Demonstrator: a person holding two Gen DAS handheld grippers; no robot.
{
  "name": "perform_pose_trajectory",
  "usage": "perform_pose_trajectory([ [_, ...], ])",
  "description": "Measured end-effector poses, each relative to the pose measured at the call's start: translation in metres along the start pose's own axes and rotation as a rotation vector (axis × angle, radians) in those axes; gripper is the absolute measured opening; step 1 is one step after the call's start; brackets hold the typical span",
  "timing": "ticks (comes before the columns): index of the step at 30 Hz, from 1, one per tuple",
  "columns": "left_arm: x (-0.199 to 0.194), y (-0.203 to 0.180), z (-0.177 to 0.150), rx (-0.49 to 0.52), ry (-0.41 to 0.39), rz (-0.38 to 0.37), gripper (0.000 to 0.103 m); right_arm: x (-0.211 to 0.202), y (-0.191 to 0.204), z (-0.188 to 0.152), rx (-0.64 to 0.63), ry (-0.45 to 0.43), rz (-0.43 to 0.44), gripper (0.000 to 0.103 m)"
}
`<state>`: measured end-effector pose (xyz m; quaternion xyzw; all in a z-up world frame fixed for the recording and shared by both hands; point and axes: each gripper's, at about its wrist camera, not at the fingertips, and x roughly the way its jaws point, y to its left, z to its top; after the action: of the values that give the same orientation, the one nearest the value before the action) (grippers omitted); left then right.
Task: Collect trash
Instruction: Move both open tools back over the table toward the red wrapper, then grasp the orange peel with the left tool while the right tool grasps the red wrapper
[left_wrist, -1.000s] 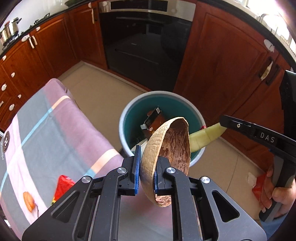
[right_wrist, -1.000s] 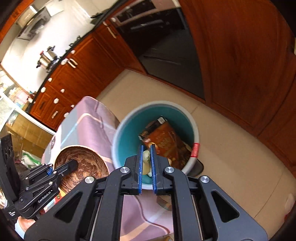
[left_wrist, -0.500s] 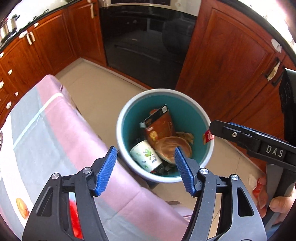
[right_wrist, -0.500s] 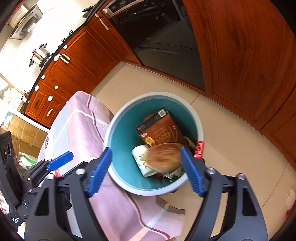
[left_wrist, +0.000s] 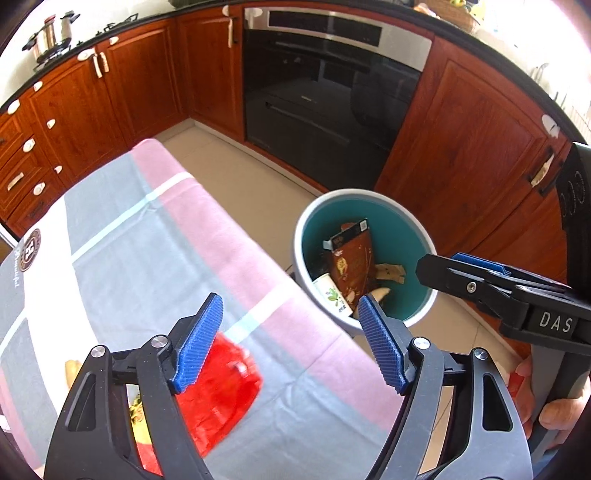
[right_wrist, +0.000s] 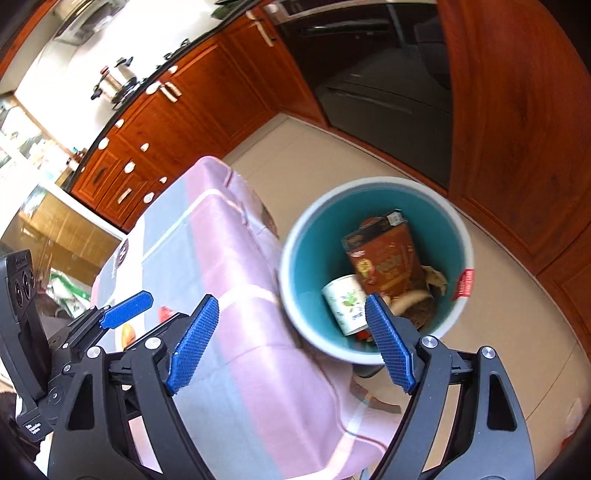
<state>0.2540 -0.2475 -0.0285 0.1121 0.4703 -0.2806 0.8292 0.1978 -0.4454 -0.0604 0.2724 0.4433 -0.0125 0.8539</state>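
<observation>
Wood-fronted kitchen w/ dark oven behind, tiled floor, bin (left_wrist: 364, 195) standing just off the edge of the cloth-covered worktop (left_wrist: 122, 258). Trash inside now: brown snack box (right_wrist: 384, 254), white cup (right_wrist: 345, 301), plus the coconut shell and pale rind that were clamped in the tongs a sec ago, both lying low in the bin, half hidden. Left tongs (left_wrist: 291, 347) released, pads spread wide, nothing between; they've swung back over the worktop. Right tongs (right_wrist: 288, 343) also released and empty, near the bin rim. So that drop looks done. Still to collect: red wrapper (left_wrist: 218, 391) on the cloth right under the left tongs, w/ some yellowish scraps beside it, blurred. Likely next pick = wrapper; thin and crinkly, prob needs a low pinch.
</observation>
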Motion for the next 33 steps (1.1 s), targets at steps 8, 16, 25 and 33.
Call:
perform_pose_trajectory([
  [8,-0.043,0.054,-0.03,-0.074,-0.038,0.028,0.091,0.004,0.061,-0.018,-0.067,0.04,0.021,0.083],
  [16,-0.07,0.143,-0.081,-0.208,-0.036,0.094,0.098,0.033,0.124,-0.048,-0.172,0.129,0.036,0.085],
  [25,-0.066,0.207,-0.123,-0.297,0.004,0.104,0.098,0.08,0.141,-0.065,-0.201,0.187,-0.033,0.085],
  [33,-0.038,0.212,-0.119,-0.297,0.029,0.084,0.098,0.106,0.135,-0.067,-0.178,0.196,-0.028,0.085],
])
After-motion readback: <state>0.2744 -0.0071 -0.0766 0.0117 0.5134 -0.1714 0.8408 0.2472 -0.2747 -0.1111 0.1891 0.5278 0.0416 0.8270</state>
